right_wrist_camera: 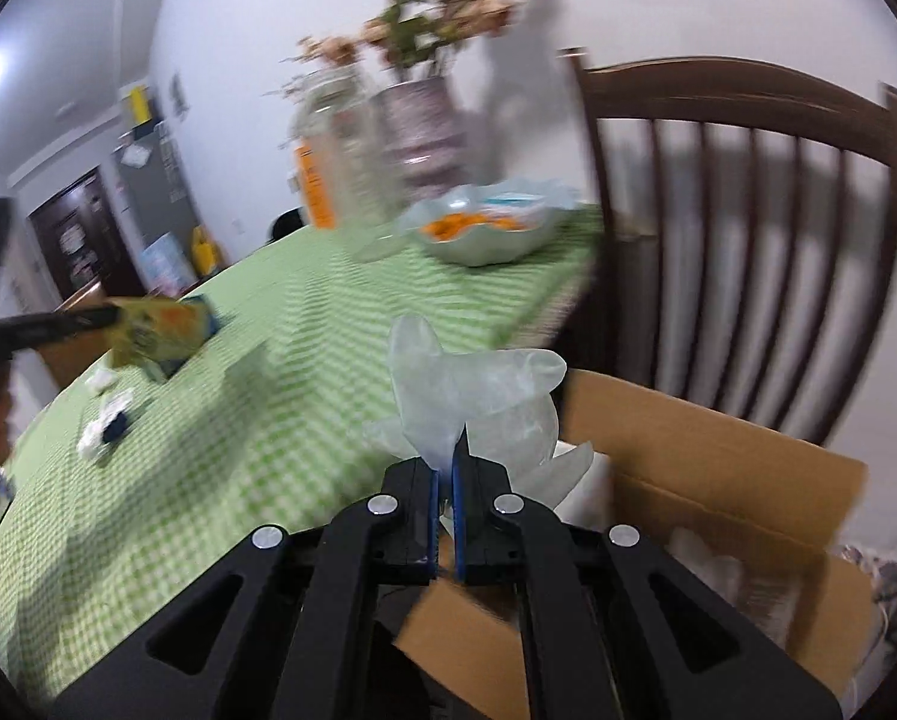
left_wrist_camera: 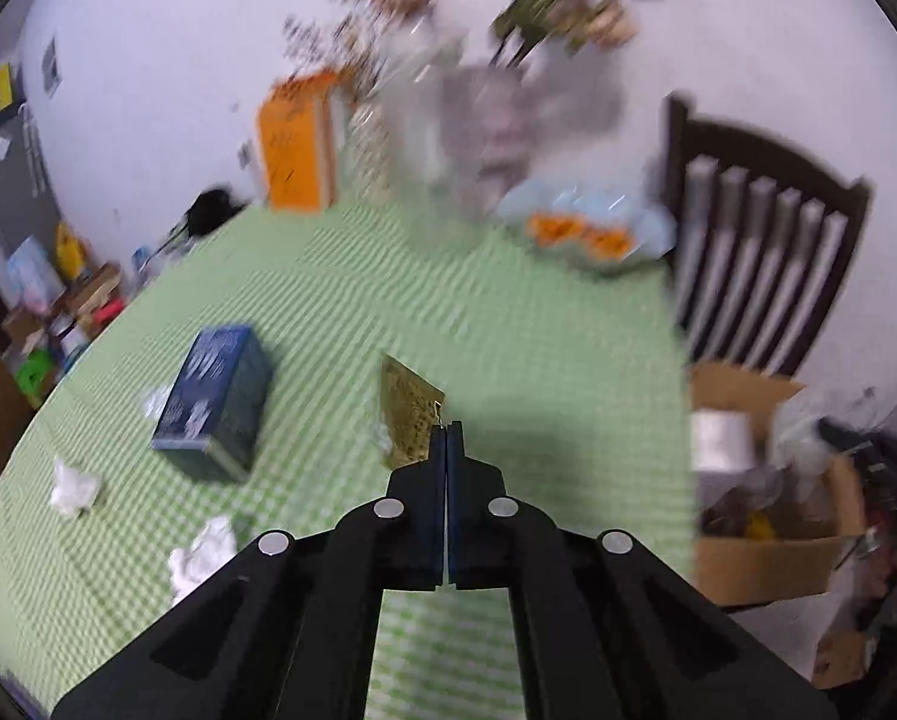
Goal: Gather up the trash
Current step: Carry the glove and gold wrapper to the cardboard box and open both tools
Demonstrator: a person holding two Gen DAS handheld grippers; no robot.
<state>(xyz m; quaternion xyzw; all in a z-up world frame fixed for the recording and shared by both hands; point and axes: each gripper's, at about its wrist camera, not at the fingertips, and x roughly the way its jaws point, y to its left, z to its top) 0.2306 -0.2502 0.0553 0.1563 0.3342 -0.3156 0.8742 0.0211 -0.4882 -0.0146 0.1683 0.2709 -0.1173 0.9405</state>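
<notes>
A thin clear glove [right_wrist_camera: 478, 402] is pinched tight in the right gripper [right_wrist_camera: 445, 468], just over the cardboard box [right_wrist_camera: 718, 480]. A small yellow wrapper [left_wrist_camera: 409, 414] is squeezed in the left gripper [left_wrist_camera: 446, 438], above the green table [left_wrist_camera: 448, 312]. Both should be let go only once well inside the box.

Both the left gripper [left_wrist_camera: 446, 429] and the right gripper [right_wrist_camera: 446, 468] have matte black angular linkage arms, round silver pivot pins and blue pads lining their fingers.
</notes>
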